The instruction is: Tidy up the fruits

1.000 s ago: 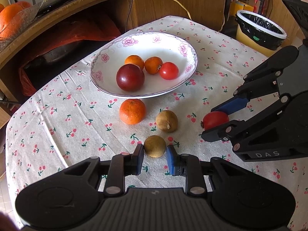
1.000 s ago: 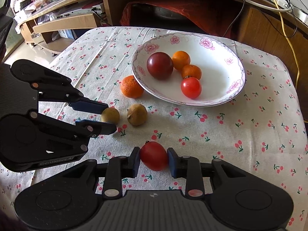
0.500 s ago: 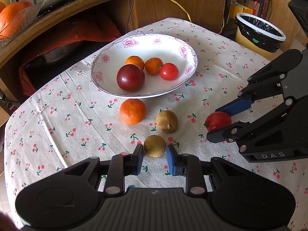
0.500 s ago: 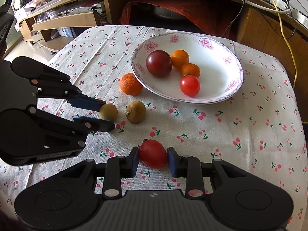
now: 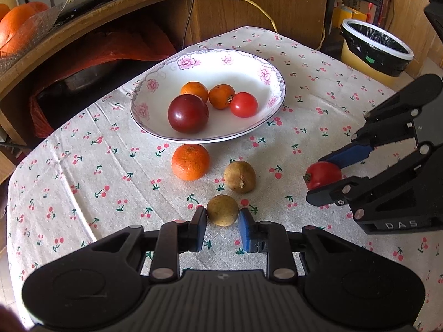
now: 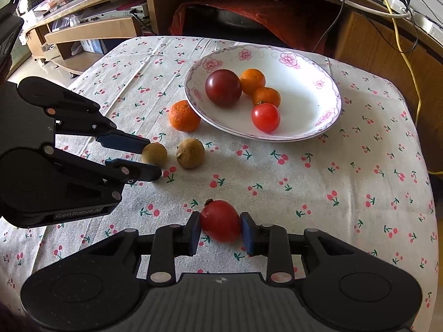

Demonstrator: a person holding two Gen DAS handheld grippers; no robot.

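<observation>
A white flowered bowl (image 5: 272,102) (image 6: 318,116) holds a dark red plum, two small oranges and a red tomato. On the cloth in front lie an orange (image 5: 190,161) (image 6: 184,116) and a brown fruit (image 5: 239,176) (image 6: 190,153). My left gripper (image 5: 223,221) (image 6: 149,160) is shut on a second small brown fruit (image 5: 222,210) (image 6: 155,153) resting on the cloth. My right gripper (image 6: 218,229) (image 5: 324,178) is shut on a red tomato (image 6: 220,220) (image 5: 322,174) at table level.
The table wears a cherry-print cloth (image 5: 83,166). A lined bin (image 5: 376,47) stands past the right edge. A wooden desk with cables and a red bag (image 6: 249,8) stands behind the table. Oranges (image 5: 16,25) sit on the desk at far left.
Both grippers stay around their fruits. The views have shifted slightly back and up from the bowl; the fruits on the cloth have not moved.
</observation>
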